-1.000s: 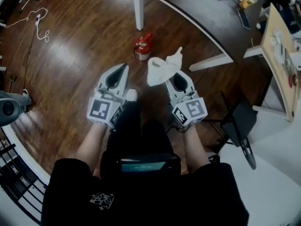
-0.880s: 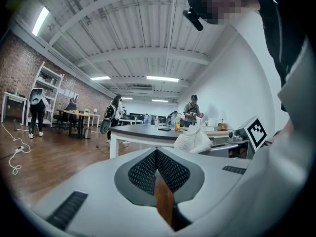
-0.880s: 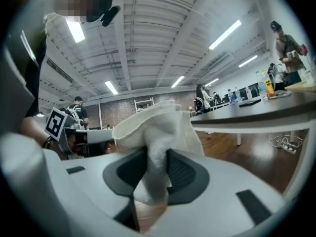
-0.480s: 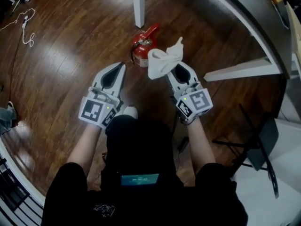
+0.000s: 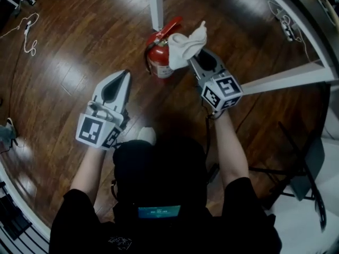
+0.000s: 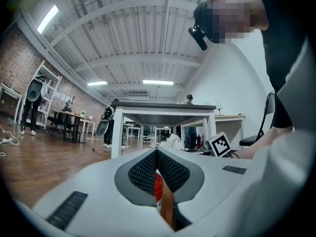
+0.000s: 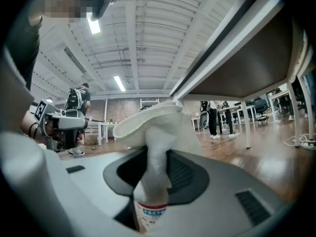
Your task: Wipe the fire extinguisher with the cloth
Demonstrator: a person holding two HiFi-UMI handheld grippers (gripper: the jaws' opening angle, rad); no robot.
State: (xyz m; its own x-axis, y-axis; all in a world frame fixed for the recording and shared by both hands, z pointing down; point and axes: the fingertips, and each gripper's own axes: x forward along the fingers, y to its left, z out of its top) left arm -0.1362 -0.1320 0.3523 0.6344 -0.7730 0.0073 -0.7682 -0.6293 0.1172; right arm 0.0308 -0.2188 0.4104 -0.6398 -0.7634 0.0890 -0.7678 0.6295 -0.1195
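Note:
A red fire extinguisher (image 5: 159,54) stands on the wooden floor beside a white table leg (image 5: 155,4). In the head view my right gripper (image 5: 192,57) is shut on a bunched white cloth (image 5: 186,44), which rests against the extinguisher's upper right side. The right gripper view shows the cloth (image 7: 157,127) pinched between the jaws, with the extinguisher's label (image 7: 150,214) just below. My left gripper (image 5: 126,73) hangs lower left of the extinguisher, apart from it, shut with nothing in it. In its own view a sliver of the red extinguisher (image 6: 158,189) shows below the meeting jaws.
A slanted white table beam (image 5: 286,81) runs at the right. A black chair (image 5: 307,168) stands at the lower right. White cables lie on the floor at the far left (image 5: 26,33) and upper right (image 5: 286,25). The person's shoe (image 5: 146,135) is behind the grippers.
My right gripper has carried the cloth forward until it reaches the extinguisher. The left gripper has dropped back to the left, still shut. The extinguisher stands where it was.

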